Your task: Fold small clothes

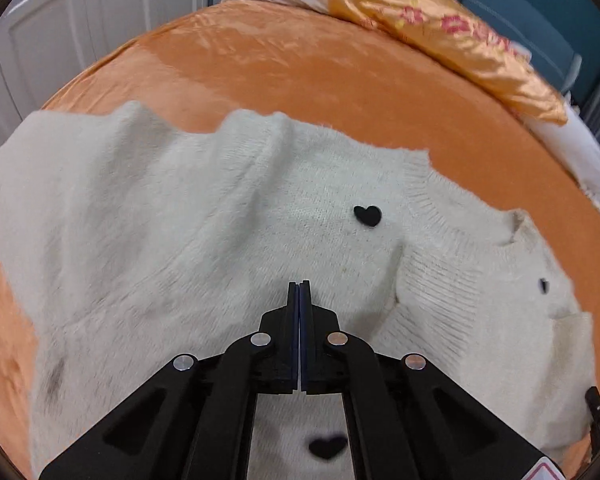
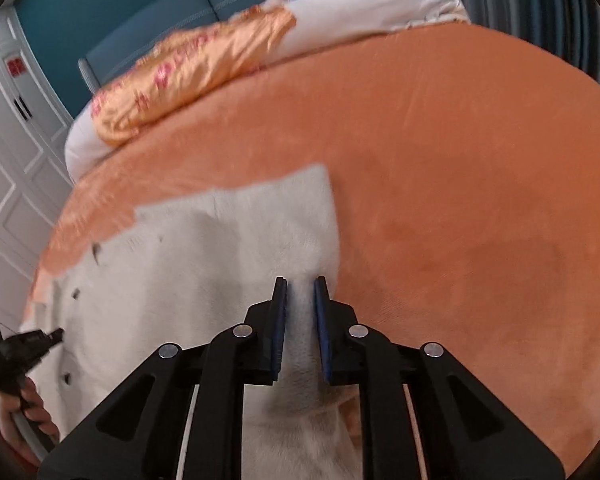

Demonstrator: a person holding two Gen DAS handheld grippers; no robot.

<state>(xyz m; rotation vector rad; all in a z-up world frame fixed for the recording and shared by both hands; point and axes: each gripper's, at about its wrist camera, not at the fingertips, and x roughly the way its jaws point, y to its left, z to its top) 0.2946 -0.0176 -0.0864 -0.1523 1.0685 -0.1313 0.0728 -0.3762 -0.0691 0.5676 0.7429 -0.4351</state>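
Cream knit sweater (image 1: 204, 216) lies flat on the orange bedspread (image 1: 300, 80), long axis crosswise. Left gripper (image 1: 299, 292) is clenched, seemingly pinching thin cloth; right gripper (image 2: 301, 292) clamps a thicker fold at the opposite edge.

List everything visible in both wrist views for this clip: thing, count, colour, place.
sweater: one, cream knit with black heart buttons, spread on the bed.
bedspread: one, orange, covering the bed.
pillow: one, orange satin with pink flowers, at the head of the bed.
quilt: one, white, under and beside the pillow.
headboard: one, teal, behind the pillow.
wardrobe doors: white, beside the bed.
left gripper: black, shut, over the sweater.
right gripper: black, shut on the sweater's edge.
hand: one, on the left gripper's handle.
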